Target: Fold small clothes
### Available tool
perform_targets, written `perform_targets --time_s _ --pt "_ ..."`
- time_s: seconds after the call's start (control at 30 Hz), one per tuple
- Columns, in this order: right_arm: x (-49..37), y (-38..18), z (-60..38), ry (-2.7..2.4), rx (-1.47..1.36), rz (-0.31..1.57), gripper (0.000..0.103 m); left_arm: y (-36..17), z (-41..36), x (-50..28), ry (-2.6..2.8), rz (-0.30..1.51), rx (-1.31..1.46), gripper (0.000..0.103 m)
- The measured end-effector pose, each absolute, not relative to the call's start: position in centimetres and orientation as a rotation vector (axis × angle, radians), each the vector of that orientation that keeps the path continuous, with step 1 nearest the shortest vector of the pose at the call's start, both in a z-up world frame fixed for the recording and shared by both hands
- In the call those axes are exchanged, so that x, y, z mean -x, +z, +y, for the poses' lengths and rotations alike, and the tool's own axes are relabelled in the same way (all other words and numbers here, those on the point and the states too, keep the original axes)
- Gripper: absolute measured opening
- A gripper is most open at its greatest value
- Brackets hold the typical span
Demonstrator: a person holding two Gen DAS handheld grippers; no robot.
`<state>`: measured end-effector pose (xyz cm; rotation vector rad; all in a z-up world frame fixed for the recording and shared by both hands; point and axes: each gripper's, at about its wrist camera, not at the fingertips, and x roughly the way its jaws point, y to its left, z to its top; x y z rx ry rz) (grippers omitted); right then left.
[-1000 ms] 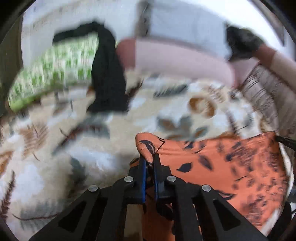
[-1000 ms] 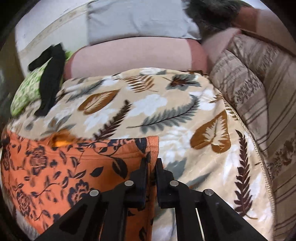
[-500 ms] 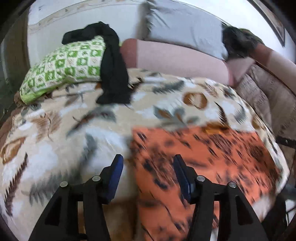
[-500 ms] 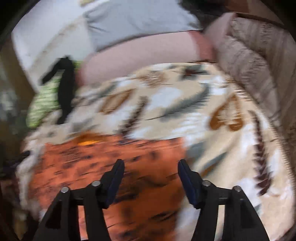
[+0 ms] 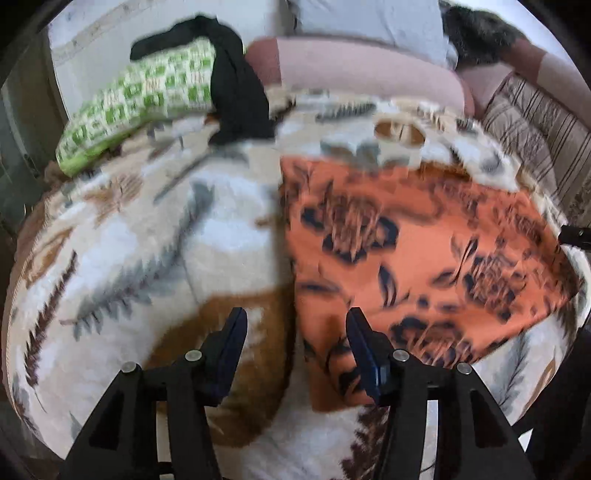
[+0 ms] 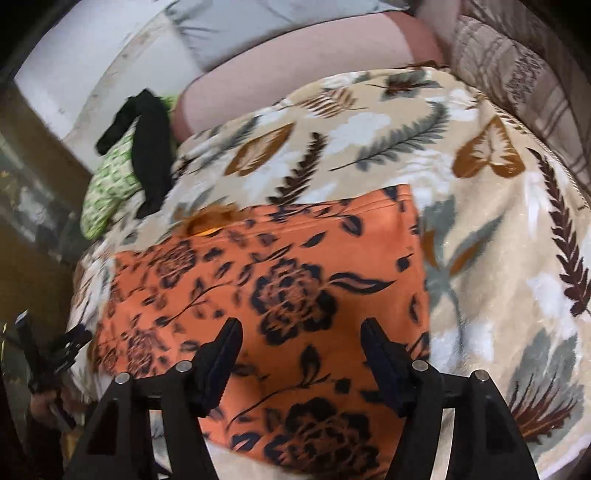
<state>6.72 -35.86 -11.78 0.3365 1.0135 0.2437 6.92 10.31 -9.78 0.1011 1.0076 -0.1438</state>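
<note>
An orange garment with a dark flower print [image 5: 417, 251] lies flat on the leaf-patterned blanket [image 5: 147, 240]. It also shows in the right wrist view [image 6: 280, 295]. My left gripper [image 5: 293, 325] is open and empty, above the garment's left edge near its front corner. My right gripper [image 6: 301, 336] is open and empty, above the garment's front right part. The left gripper shows at the left edge of the right wrist view [image 6: 48, 358].
A green checked pillow [image 5: 147, 92] with a black garment [image 5: 236, 92] draped over it lies at the back left. A pink bolster [image 5: 362, 70] and a grey pillow [image 5: 369, 18] lie at the back. A striped brown cover [image 5: 532, 125] lies on the right.
Both grippers were shut on the orange garment's corners a second ago. They have opened, let it go and pulled back toward me. The garment now lies flat.
</note>
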Motion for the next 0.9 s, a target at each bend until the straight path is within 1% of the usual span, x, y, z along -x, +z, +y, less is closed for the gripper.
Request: perform_targets --time_s 0.07,0.13,0.2,0.27,0.37,0.43,0.5,0.57,0.6,0.67,0.73,0.8,0.9 --pt "-7.2 -13.8 -36.5 0.227 -0.353 1.066 0.075 -12.1 10.2 -6.7 -0.118 1.088 -0.114 0.059" --pt "-7.7 -15.8 -38.1 0.18 -0.425 1.126 0.074 -11.2 10.6 -6.5 -0.101 1.066 -0.069 0.058" --pt "-7.3 -14.5 -38.5 0.188 -0.459 1.093 0.074 -9.2 10.5 -6.2 -0.096 1.001 -0.079 0.058" --pt "-7.4 -12.1 -38.0 0.214 -0.387 1.035 0.074 -7.3 10.4 -6.8 -0.132 0.946 -0.065 0.058" --pt "-9.4 -11.0 -37.9 0.28 -0.415 1.026 0.074 -6.1 9.7 -10.2 -0.199 0.919 -0.04 0.058" --pt "-11.3 -11.2 -38.2 0.294 -0.44 1.032 0.074 -6.7 9.2 -13.1 -0.241 0.94 -0.018 0.058" --pt "-13.0 -12.0 -38.5 0.302 -0.463 1.06 0.074 -8.1 8.6 -16.5 -0.223 0.984 -0.059 0.058" --pt "-14.6 -13.7 -38.9 0.312 -0.486 1.109 0.074 -10.2 8.6 -20.3 -0.126 1.035 -0.164 0.049" --pt "-15.2 -14.3 -39.2 0.297 -0.478 1.121 0.074 -10.8 8.7 -21.5 -0.089 1.051 -0.191 0.049" --pt "-16.4 -15.8 -40.4 0.262 -0.487 1.138 0.074 -11.1 9.8 -23.5 -0.069 1.062 -0.152 0.051" --pt "-16.9 -16.0 -41.4 0.265 -0.555 1.119 0.074 -10.3 10.3 -23.8 -0.05 1.033 -0.15 0.051" --pt "-16.8 -15.7 -41.8 0.257 -0.553 1.104 0.074 -9.4 10.5 -23.4 -0.027 0.994 -0.184 0.051" --pt "-16.4 -15.1 -42.0 0.253 -0.545 1.1 0.074 -7.4 10.8 -21.1 -0.062 0.945 -0.154 0.051"
